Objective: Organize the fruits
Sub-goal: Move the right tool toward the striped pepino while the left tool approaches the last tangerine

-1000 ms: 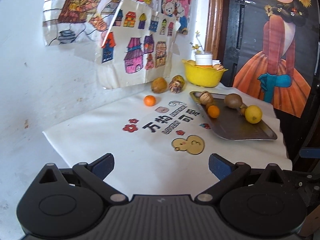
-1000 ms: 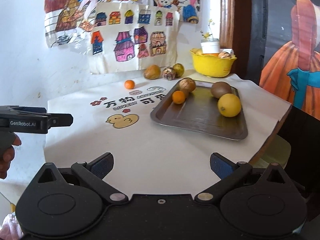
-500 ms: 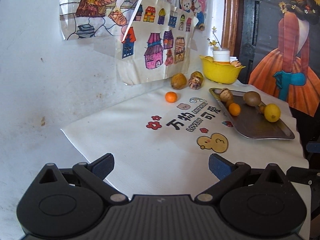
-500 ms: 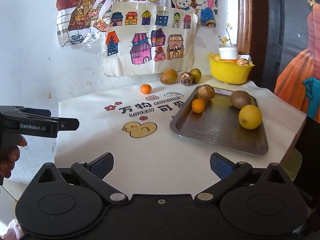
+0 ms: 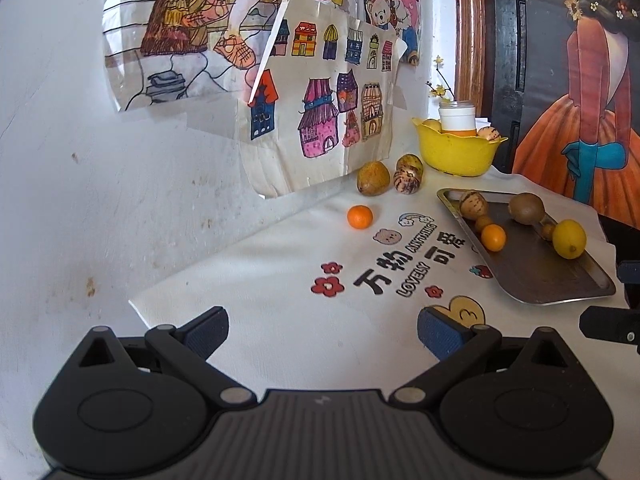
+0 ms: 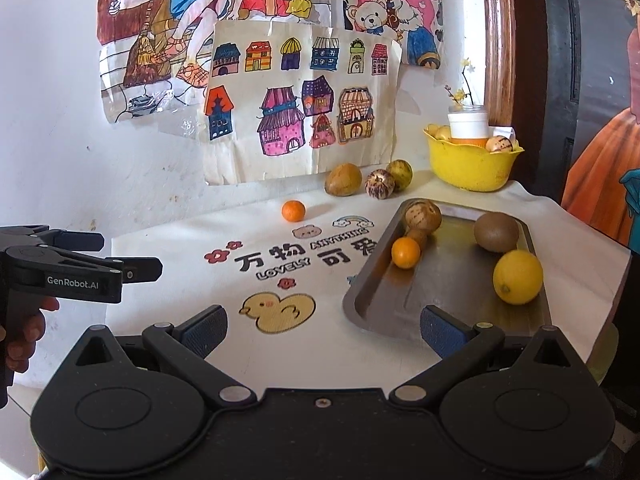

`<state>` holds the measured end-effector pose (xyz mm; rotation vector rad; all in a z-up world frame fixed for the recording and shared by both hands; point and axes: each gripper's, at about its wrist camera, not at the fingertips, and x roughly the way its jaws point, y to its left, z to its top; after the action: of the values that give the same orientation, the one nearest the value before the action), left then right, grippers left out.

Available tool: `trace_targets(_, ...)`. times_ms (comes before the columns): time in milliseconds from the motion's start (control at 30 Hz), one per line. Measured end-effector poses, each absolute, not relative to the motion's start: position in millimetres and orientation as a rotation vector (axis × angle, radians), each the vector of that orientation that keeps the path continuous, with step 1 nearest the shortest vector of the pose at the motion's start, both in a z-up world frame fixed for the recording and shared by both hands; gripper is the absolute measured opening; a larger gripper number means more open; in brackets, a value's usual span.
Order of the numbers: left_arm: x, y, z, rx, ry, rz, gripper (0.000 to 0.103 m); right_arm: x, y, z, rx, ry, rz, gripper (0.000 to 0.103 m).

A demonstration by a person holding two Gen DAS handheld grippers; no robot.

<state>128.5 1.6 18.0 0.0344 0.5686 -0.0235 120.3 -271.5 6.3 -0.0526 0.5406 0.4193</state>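
Left tongs (image 5: 322,330): jaws spread wide, nothing between them, held above the near left part of the worktop (image 5: 280,312). Right tongs (image 6: 324,330): likewise spread and empty, held over the near edge of the metal tray (image 6: 448,292). Neither touches any fruit; both appear poised for an approach, not a grasp.

On the tray, right side of the worktop: a lemon (image 6: 517,277) nearest, a kiwi (image 6: 496,231) just behind it, a small orange (image 6: 405,253) at the left rim, and a brown speckled fruit (image 6: 423,214) at the far left corner. The tray reads as the collecting place, so the task looks partly done.

Loose on the cloth, left of the tray: a second small orange (image 6: 293,211), standing alone. Against the far wall: a brown fruit (image 6: 343,179), a striped fruit (image 6: 379,185) and a greenish fruit (image 6: 400,174), close together. These four most likely remain to be gathered; the lone orange is the easiest reach for the left tongs.

Far right: a yellow bowl (image 6: 472,170) holding a white jar and further fruit, only partly visible over its rim; contents cannot be counted. A small brown item beside the tray's orange is too obscured to identify. In the right view, the person's hand (image 6: 24,336) is cut off at the frame edge
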Motion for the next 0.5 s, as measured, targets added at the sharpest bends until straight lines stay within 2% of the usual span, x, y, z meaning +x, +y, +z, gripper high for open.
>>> trace_targets(500,190.6,-5.6,11.6,0.099,0.595,-0.053,0.103,183.5,-277.7,16.6,-0.078,0.575,0.431,0.102)
